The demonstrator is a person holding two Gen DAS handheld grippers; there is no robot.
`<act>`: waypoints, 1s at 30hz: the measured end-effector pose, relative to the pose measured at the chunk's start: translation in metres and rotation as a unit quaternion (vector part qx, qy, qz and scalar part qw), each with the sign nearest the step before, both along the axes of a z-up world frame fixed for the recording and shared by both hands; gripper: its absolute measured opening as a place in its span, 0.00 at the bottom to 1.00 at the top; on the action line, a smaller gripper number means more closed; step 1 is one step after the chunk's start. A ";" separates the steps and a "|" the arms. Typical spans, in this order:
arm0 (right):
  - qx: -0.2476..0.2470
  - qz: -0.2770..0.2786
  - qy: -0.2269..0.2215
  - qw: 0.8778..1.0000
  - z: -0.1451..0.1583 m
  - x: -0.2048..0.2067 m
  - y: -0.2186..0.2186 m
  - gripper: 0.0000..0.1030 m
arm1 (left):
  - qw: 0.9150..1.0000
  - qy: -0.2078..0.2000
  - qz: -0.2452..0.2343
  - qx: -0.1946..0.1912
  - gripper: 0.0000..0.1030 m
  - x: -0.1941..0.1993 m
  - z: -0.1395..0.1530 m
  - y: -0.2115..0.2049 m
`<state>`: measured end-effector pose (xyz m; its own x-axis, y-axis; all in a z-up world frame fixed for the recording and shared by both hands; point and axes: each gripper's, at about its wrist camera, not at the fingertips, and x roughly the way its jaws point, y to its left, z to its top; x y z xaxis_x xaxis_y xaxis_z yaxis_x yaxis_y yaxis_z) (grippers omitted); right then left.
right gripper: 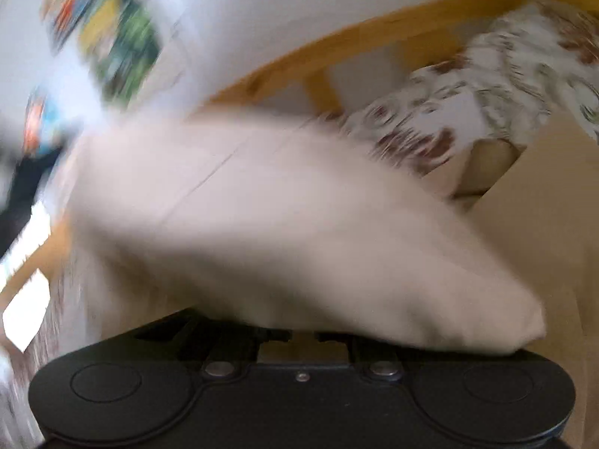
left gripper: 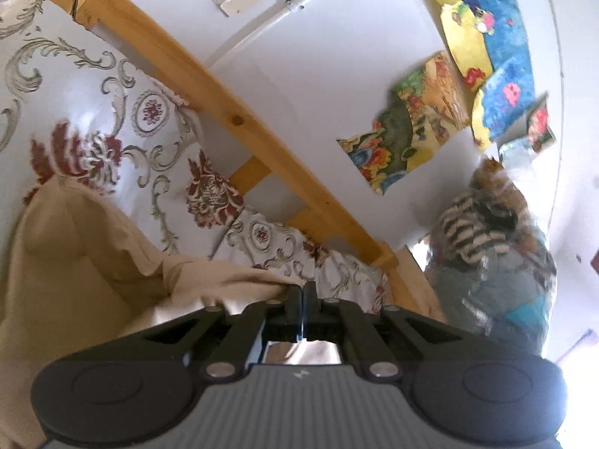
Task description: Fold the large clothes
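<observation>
A large beige garment (left gripper: pixel 75 262) lies bunched on the bed at the left of the left wrist view. My left gripper (left gripper: pixel 302 292) is shut, its fingertips pinching an edge of the garment. In the right wrist view, which is blurred by motion, the same beige cloth (right gripper: pixel 280 205) drapes over my right gripper (right gripper: pixel 303 331) and hides its fingers, so I cannot tell how the jaws stand.
A floral bedcover and pillow (left gripper: pixel 123 112) lie under the garment. A wooden bed rail (left gripper: pixel 239 119) runs along a white wall with colourful pictures (left gripper: pixel 411 119). A striped plush toy on a bag (left gripper: pixel 486 239) sits at the right.
</observation>
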<state>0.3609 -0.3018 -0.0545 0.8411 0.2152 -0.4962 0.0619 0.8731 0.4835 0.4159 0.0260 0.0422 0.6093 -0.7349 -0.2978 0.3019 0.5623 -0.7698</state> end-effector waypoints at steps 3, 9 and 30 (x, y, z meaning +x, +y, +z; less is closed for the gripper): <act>0.002 -0.013 -0.021 1.000 0.001 0.013 -0.012 0.06 | 1.000 0.013 -0.017 0.002 0.00 -0.013 -0.028 0.013; 0.035 0.052 0.030 0.998 -0.009 -0.027 -0.031 0.22 | 0.998 0.035 -0.048 -0.006 0.00 -0.041 -0.063 0.029; 0.364 -0.048 0.053 0.928 0.000 -0.052 -0.128 0.50 | 0.975 0.095 -0.093 0.178 0.27 -0.014 -0.110 -0.024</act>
